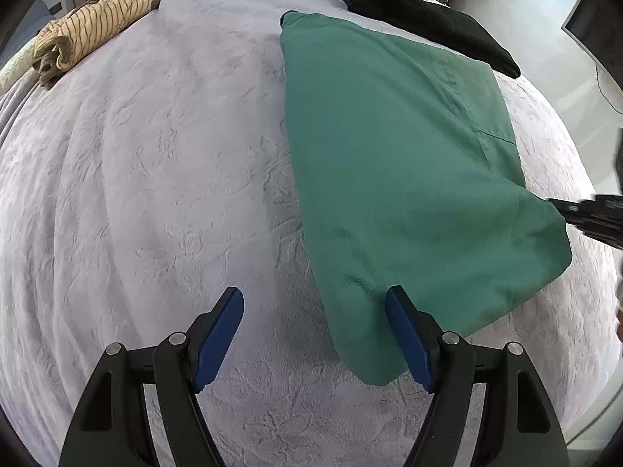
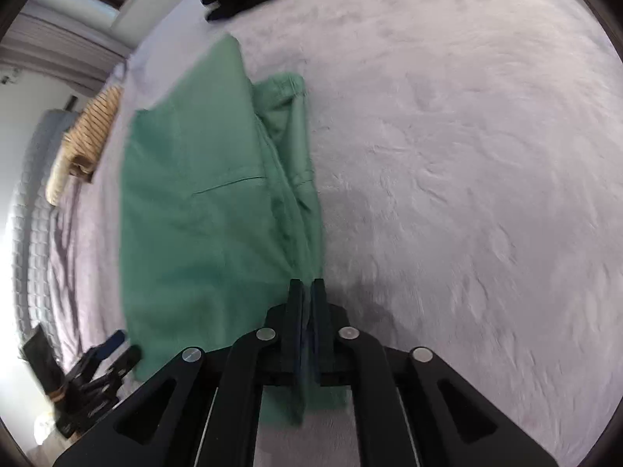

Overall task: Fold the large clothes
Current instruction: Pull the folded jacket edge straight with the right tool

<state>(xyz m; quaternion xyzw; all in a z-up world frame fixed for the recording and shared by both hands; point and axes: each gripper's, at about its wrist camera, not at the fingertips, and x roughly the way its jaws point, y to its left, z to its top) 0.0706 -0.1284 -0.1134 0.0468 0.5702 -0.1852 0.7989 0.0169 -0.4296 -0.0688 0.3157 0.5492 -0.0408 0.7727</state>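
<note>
A green garment (image 1: 397, 163) lies partly folded on the pale lilac bedspread (image 1: 155, 194). My left gripper (image 1: 315, 303) hovers open over the garment's near corner; its right blue pad sits above the cloth, its left pad above the bedspread, nothing pinched. At the right rim of that view, the right gripper's black tip (image 1: 584, 214) meets the garment's edge. In the right wrist view, my right gripper (image 2: 307, 288) is shut on a bunched fold of the green garment (image 2: 202, 202), with cloth trailing down between its fingers. The left gripper (image 2: 117, 346) shows at lower left.
A striped beige garment (image 1: 85, 27) lies bunched at the bed's far left. A black garment (image 1: 428, 19) lies at the far edge behind the green one. Floor and furniture show past the bed on the right. Wide bare bedspread (image 2: 467, 175) stretches right of the green cloth.
</note>
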